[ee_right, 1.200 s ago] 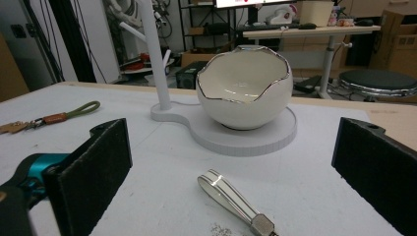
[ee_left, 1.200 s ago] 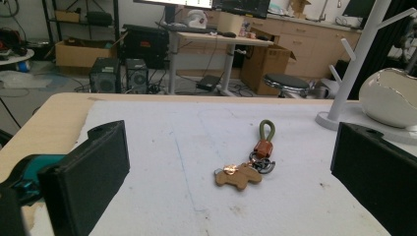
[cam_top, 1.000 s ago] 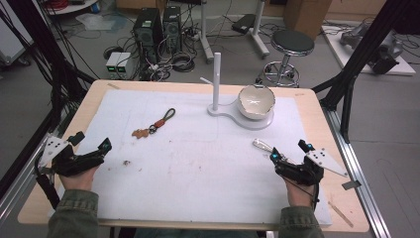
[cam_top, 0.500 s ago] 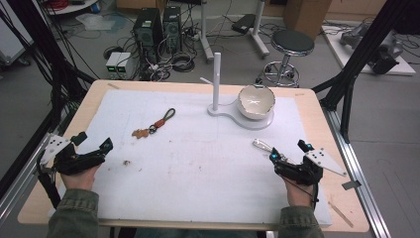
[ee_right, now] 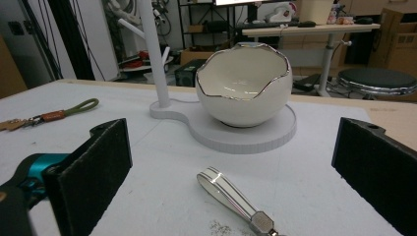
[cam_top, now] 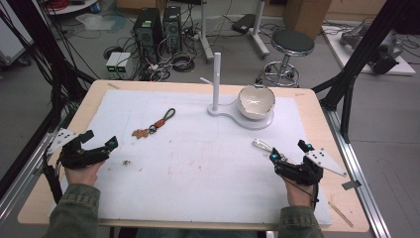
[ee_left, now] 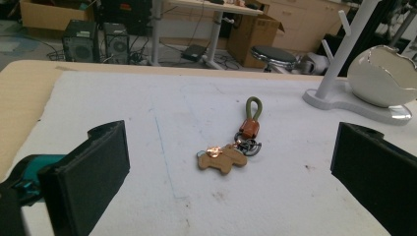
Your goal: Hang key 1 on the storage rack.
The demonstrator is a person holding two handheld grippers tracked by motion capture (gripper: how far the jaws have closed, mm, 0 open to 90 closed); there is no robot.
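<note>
A keychain with a green loop, a brown leather tab and a wooden tag lies left of the mat's centre. My left gripper is open at the mat's left edge, facing the keychain from a distance. A white strap fob with a metal end lies on the mat just ahead of my open right gripper, seen from above as the fob. A white eggshell-shaped bowl sits on a white stand base beside an upright peg pole.
The white mat covers most of the wooden table. Black frame struts rise at both sides. Beyond the far edge are a stool, computer towers and cables on the floor.
My left gripper has edged slightly to the right along the mat's left edge. The right gripper and the objects have not moved.
</note>
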